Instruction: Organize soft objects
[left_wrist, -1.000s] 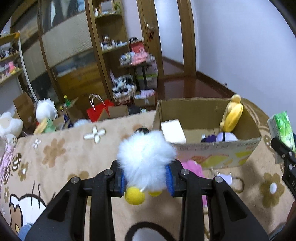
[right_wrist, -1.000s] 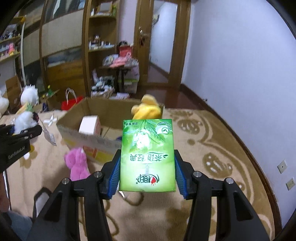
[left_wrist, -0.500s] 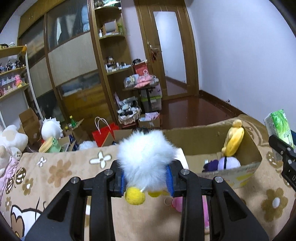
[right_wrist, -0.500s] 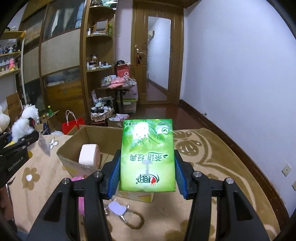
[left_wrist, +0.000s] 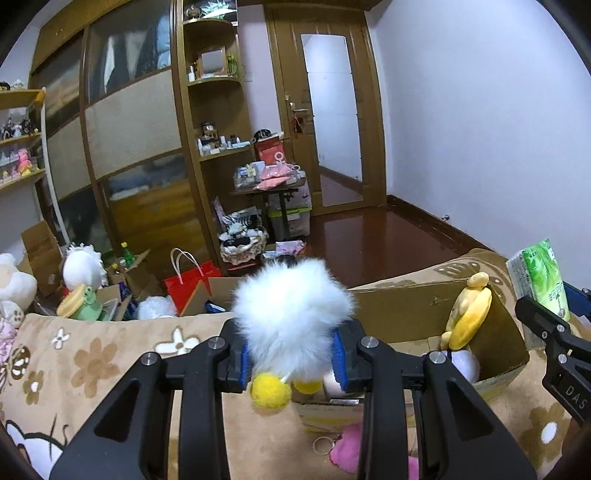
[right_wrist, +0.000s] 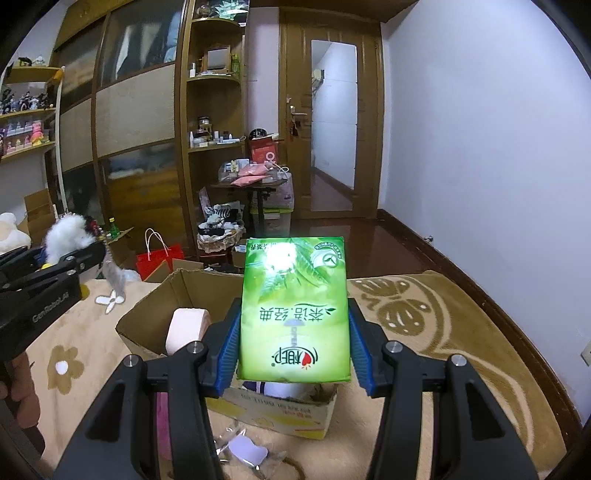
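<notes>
Left gripper, frame centre, squeezes a fluffy white toy; right gripper clamps a green tissue pack over the cardboard box.

A tan blanket with a flower print covers the surface. On it sit an open cardboard box, a pink plush and a keyring just beside the box.

Dim indoor light, fisheye-bent edges, glare on green pack
</notes>
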